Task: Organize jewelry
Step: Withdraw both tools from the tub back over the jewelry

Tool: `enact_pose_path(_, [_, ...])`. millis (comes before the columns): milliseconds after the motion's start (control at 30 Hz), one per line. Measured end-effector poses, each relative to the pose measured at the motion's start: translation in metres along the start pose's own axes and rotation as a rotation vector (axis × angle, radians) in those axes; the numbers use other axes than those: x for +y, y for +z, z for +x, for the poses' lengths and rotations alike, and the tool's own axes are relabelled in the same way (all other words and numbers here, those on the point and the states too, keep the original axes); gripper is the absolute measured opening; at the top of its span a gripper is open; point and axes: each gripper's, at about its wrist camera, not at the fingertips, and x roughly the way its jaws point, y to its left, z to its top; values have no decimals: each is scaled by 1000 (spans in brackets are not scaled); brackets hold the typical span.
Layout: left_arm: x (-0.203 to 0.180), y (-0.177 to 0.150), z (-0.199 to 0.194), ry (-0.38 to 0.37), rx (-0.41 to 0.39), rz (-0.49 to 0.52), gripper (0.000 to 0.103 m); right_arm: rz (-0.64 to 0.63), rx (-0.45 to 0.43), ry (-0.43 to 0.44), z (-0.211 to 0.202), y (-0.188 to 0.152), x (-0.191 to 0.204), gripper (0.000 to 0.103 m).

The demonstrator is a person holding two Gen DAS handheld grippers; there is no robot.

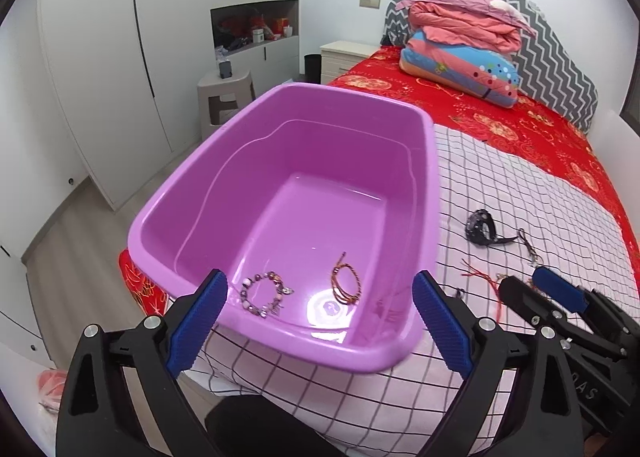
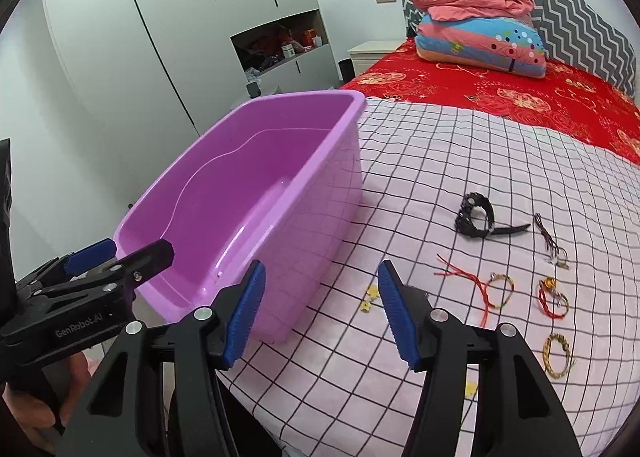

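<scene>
A purple plastic tub (image 1: pixel 312 353) stands on the checked pink cloth at the bed's corner. On its floor lie a beaded bracelet (image 1: pixel 264 295) and a red-orange cord bracelet (image 1: pixel 346 283). My left gripper (image 1: pixel 320 313) hangs open over the tub's near rim, nothing between its blue pads. To the right of the tub (image 2: pixel 312 225), my right gripper (image 2: pixel 322 313) stands open and empty over the cloth. Beyond it lie a black watch (image 2: pixel 474 219), a red cord (image 2: pixel 472 285), a multicoloured bracelet (image 2: pixel 500 287), a red bracelet with a gold bell (image 2: pixel 554 297), a gold chain bracelet (image 2: pixel 558 357) and small yellow flower pieces (image 2: pixel 370 297).
A dark cord charm (image 2: pixel 550 245) lies by the watch. Folded quilts (image 2: pixel 476 17) sit at the head of the red bedsheet (image 2: pixel 520 97). White wardrobes (image 1: pixel 100 77), a stool (image 1: pixel 224 97) and a nightstand (image 1: pixel 344 53) stand left of the bed. The bed edge drops off just below the tub.
</scene>
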Motion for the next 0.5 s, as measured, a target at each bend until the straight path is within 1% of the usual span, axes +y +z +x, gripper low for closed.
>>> enact_pose_path(267, [-38,-21,-18,-47,-24,49,95,48,-10,-36,-24,-35,-33,57])
enact_pose_path(500, [-75,-44,-21,-90,-6,100,96,114,-13,-96,-48,-69,-75,57])
